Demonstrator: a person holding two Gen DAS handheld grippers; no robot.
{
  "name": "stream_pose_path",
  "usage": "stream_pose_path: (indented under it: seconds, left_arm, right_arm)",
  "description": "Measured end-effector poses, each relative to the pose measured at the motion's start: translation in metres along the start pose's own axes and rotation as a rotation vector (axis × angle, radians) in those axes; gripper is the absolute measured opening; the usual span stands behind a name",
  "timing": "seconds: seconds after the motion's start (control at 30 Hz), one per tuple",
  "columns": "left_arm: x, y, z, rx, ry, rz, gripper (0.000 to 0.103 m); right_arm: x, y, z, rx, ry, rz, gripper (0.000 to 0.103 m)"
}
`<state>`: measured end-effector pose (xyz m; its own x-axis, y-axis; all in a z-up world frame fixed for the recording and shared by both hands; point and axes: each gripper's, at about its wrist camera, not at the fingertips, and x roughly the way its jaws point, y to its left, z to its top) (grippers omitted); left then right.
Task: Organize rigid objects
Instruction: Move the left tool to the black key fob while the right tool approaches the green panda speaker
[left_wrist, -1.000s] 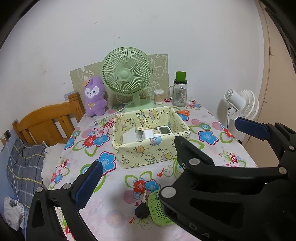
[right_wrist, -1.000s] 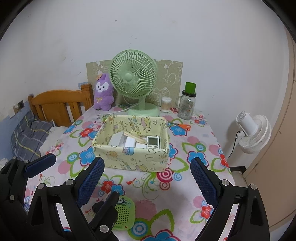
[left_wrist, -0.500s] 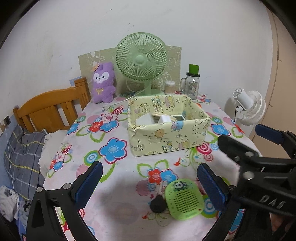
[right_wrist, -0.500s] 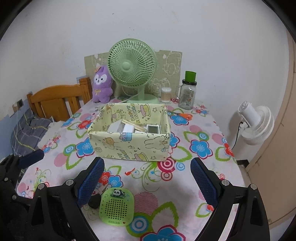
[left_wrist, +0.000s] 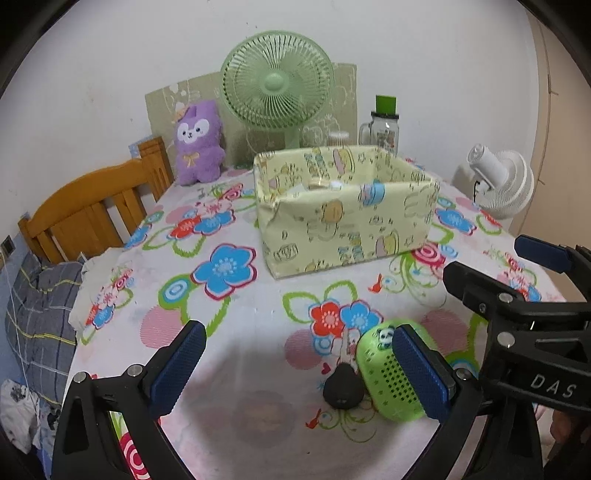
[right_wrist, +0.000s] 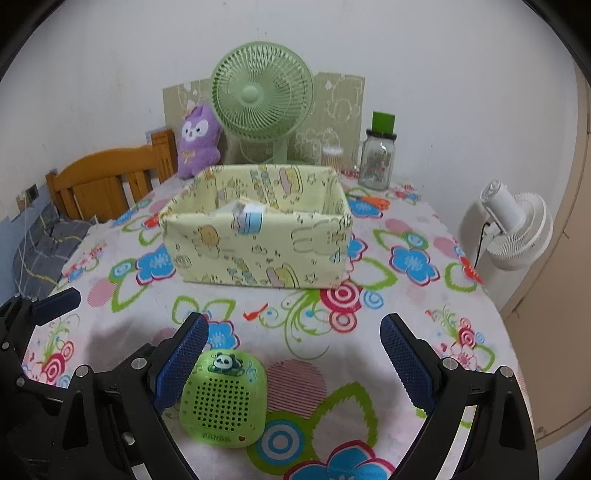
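**Green panda gadget sits low in the frame, both tongs gaping**

The right tongs (right_wrist: 291, 354) stand wide apart, holding nothing, and the green panda gadget (right_wrist: 224, 398) lies flat on the flowered worktop (right_wrist: 424, 306) in the lower centre of the right wrist view. It is not centred in the gap: it sits just beside the left-hand pad, well apart from the right-hand one, so I judge the tongs would need to shift towards the left of that frame before closing. The gadget is nearly square with rounded corners, so it has no strong long axis; its lettered edge faces the camera.

The left tongs (left_wrist: 295, 365) are also wide and empty. In the left wrist view the gadget (left_wrist: 384, 369) lies at lower right, partly behind the right-hand pad, with a small black object (left_wrist: 342, 387) touching or just beside it on its left. What that black thing is, I cannot tell.

The yellow fabric box (right_wrist: 258, 236), already holding a few items, stands beyond, at mid-frame. The right hand looks the better placed for the pickup.
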<state>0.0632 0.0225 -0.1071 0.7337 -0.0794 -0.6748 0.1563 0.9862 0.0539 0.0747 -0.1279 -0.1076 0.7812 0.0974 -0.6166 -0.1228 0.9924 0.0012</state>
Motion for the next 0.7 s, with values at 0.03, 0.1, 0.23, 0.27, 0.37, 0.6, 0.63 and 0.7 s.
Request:
stream_pose_path:
  seconds: [0.03, 0.1, 0.23, 0.27, 0.37, 0.6, 0.63, 0.7]
  left_arm:
    - [0.002, 0.002, -0.002, -0.001, 0.007, -0.005, 0.098]
    - [0.005, 0.004, -0.006, -0.007, 0.015, -0.012, 0.098]
    - [0.013, 0.008, -0.017, -0.001, 0.042, -0.005, 0.095]
    - [0.015, 0.008, -0.019, 0.002, 0.048, -0.011, 0.095]
    - [0.021, 0.007, -0.027, 0.016, 0.067, -0.025, 0.095]
    - [0.035, 0.001, -0.038, 0.049, 0.136, -0.019, 0.093]
    - [0.037, 0.0, -0.04, 0.055, 0.145, -0.017, 0.094]
    - [0.039, 0.001, -0.041, 0.041, 0.151, -0.034, 0.093]
  right_arm:
    - [0.002, 0.0, -0.001, 0.002, 0.004, 0.0, 0.096]
    - [0.006, 0.001, -0.004, 0.007, 0.007, 0.001, 0.096]
    - [0.013, 0.004, -0.011, 0.007, 0.024, 0.007, 0.096]
    - [0.015, 0.005, -0.012, 0.006, 0.029, 0.007, 0.096]
    - [0.021, 0.008, -0.018, 0.001, 0.046, 0.002, 0.096]
    - [0.028, 0.018, -0.03, -0.022, 0.079, 0.002, 0.096]
    - [0.028, 0.019, -0.031, -0.026, 0.082, 0.004, 0.096]
    - [0.03, 0.02, -0.033, -0.03, 0.088, 0.01, 0.096]
